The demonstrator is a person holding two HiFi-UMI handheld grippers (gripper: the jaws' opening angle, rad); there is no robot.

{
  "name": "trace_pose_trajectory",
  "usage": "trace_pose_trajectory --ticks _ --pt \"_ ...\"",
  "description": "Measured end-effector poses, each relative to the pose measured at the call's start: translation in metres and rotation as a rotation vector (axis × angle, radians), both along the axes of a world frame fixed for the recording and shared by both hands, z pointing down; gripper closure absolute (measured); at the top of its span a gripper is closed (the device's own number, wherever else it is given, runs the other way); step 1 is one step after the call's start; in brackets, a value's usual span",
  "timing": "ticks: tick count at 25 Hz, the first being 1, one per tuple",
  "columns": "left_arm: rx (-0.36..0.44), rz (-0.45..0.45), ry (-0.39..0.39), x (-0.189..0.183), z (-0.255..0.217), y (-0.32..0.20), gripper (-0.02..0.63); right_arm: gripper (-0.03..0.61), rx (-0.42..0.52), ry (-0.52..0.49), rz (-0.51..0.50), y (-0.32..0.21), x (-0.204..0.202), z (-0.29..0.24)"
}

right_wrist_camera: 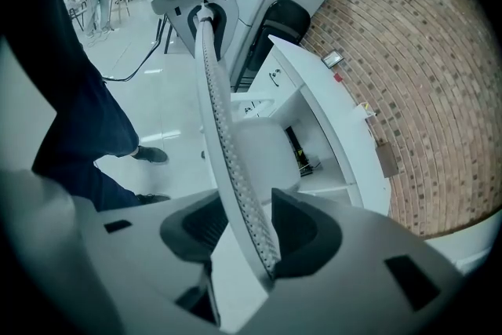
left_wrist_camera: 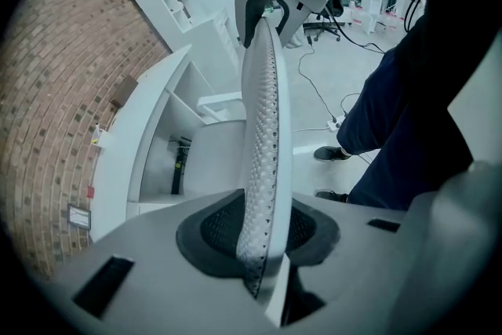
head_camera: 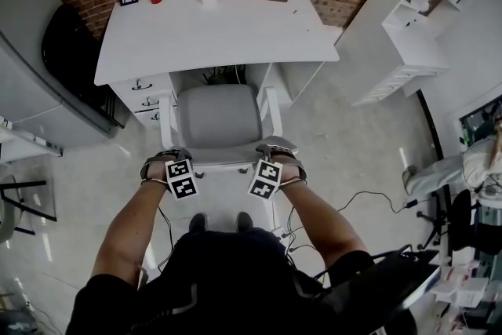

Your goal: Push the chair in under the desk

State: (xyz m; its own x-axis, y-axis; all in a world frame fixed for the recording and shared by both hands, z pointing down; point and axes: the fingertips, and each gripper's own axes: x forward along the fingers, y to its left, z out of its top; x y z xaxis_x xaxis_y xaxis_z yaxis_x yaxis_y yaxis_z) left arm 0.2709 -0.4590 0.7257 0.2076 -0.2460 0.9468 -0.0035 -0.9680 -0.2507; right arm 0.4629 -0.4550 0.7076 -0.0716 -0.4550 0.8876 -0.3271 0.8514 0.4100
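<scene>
Left gripper point(head_camera: 168, 159): you had it pointed steeply down at the left end of the backrest point(head_camera: 223, 165) top edge. In the left gripper view its jaws were clamped on that perforated edge point(left_wrist_camera: 263, 129), with a pad against each face.
Chair point(head_camera: 218, 118): it stood between your hands and the desk point(head_camera: 212, 31). The front of the seat was about at the desk's front edge and the rest was out on the floor (only partly in, I judged).
Right gripper point(head_camera: 276, 148): it mirrored the other at the right end of the same edge. In the right gripper view its jaws gripped the backrest point(right_wrist_camera: 223, 145).
Backrest axis: the top edge ran left to right from one gripper to the other, square to the desk front.
Push direction: the kneehole point(head_camera: 223, 74) lay straight ahead of both grippers, past the seat, with the drawers point(head_camera: 145, 102) to its left.
Nearer hand: neither one, since your hands were level, one at each end.
Next move call: I judged an even forward push would do it, because uneven force would skew the chair toward a desk side.
</scene>
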Motion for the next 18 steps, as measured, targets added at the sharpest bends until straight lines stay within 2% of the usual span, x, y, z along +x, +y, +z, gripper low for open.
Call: trace_pose_trajectory --ticks 3,9,18 --pt "-0.012 -0.025 -0.011 0.005 0.002 -0.006 0.517 0.403 -0.004 0.003 -0.012 -0.007 0.006 0.001" --pt "0.029 -0.043 -0.009 0.011 0.001 -0.022 0.517 0.403 0.001 0.0 -0.033 -0.024 0.011 0.0" --pt "0.044 -0.066 -0.018 0.016 0.002 -0.04 0.514 0.403 0.011 -0.003 -0.053 -0.043 0.016 -0.001"
